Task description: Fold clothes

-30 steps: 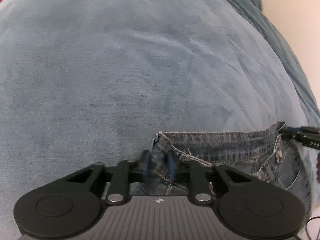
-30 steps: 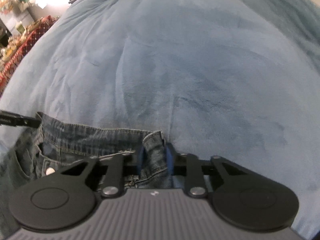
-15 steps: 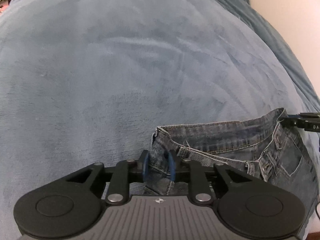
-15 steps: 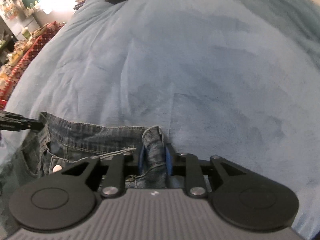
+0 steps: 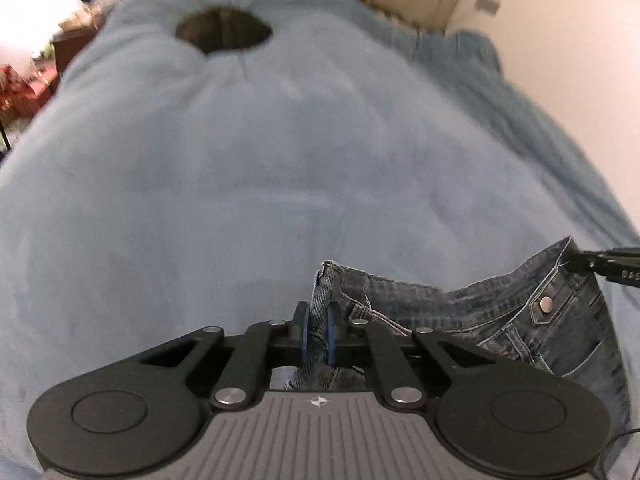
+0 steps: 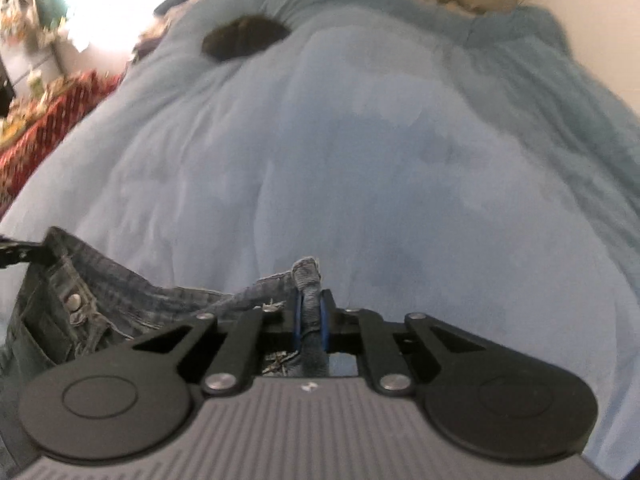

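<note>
left jaws (image 5: 316,334): closing narrow, blue pads pinching a bunched corner of the jeans (image 5: 520,328) waistband. denim sits right between the pads and pokes out ahead of them.

right jaws (image 6: 310,322): same story, closing narrow on the other waistband corner, a twisted roll of denim squeezed between the pads.

jeans: waistband runs crosswise from one pair of jaws to the other, sagging a little in the middle. button and pocket side lies nearer my right jaws. the rest of the garment drops away below and behind both jaws, out of sight. fabric looks clear of the bed (image 6: 360,168) at the waistband; i cannot tell about the legs.

judgement: long axis hangs down from my jaws, so the fold turns on keeping both corners level and equally far apart. neither hand is nearer; each owns its end.

dark lump (image 5: 224,30) far ahead on the bed, well apart.
</note>
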### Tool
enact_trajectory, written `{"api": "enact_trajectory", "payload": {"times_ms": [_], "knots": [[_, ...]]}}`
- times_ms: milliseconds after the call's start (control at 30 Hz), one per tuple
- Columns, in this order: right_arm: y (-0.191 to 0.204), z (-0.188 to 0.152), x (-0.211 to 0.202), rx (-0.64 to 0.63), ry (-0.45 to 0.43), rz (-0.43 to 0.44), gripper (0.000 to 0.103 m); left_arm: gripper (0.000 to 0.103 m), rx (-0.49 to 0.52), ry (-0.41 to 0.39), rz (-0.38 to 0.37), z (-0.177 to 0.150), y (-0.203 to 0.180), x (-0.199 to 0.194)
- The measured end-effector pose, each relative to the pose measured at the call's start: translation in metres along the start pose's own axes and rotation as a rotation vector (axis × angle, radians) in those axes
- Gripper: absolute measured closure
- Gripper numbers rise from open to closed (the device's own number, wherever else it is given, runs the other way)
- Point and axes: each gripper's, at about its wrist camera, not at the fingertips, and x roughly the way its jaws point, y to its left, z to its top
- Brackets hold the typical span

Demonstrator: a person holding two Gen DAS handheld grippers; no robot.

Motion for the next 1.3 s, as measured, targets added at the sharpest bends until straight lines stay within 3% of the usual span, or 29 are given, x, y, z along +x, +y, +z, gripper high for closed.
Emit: {"api": "enact_trajectory", "payload": {"times_ms": [100, 267, 400, 433, 467, 533, 633, 767, 900, 1033, 1100, 1233, 1300], "knots": [[-0.003, 0.023, -0.008, -0.021, -0.056, -0.012, 0.094, 0.094, -0.008, -0.060, 0.005, 0.018, 0.003, -0.007], [0.003, 0.047, 0.013, -0.076, -0.124, -0.016, 0.094, 0.094, 0.046, -0.081, 0.091, 0.033, 0.005, 0.030], [0.009, 0.041, 0.069, -0.099, -0.031, -0.055, 0.090, 0.092, 0.002, 0.057, 0.111, 0.025, 0.023, 0.089], [0.009, 0.037, 0.079, -0.112, -0.003, -0.092, 0.087, 0.085, -0.009, 0.089, 0.134, 0.022, 0.027, 0.098], [0.008, 0.032, 0.085, -0.124, 0.014, -0.127, 0.080, 0.085, -0.026, 0.108, 0.157, 0.021, 0.029, 0.101], [-0.001, 0.027, 0.080, -0.087, 0.021, -0.126, 0.073, 0.085, -0.072, 0.110, 0.160, 0.017, 0.035, 0.092], [-0.013, 0.017, 0.049, -0.061, 0.020, -0.133, 0.066, 0.085, -0.063, 0.115, 0.157, 0.006, 0.031, 0.062], [-0.022, -0.005, -0.001, -0.050, 0.047, -0.134, 0.066, 0.085, -0.061, 0.179, 0.114, -0.028, 0.017, 0.015], [-0.012, -0.048, -0.059, -0.029, 0.103, -0.071, 0.066, 0.086, -0.088, 0.259, 0.060, -0.075, -0.011, -0.028], [0.022, -0.098, -0.100, 0.005, 0.188, 0.072, 0.066, 0.086, -0.154, 0.342, -0.050, -0.123, -0.045, -0.060], [0.042, -0.124, -0.112, 0.017, 0.242, 0.158, 0.066, 0.086, -0.178, 0.379, -0.107, -0.145, -0.061, -0.071], [0.079, -0.166, -0.125, 0.013, 0.301, 0.248, 0.067, 0.089, -0.188, 0.424, -0.166, -0.179, -0.084, -0.079], [0.094, -0.181, -0.124, 0.005, 0.326, 0.279, 0.075, 0.089, -0.199, 0.425, -0.192, -0.189, -0.090, -0.078]]}}
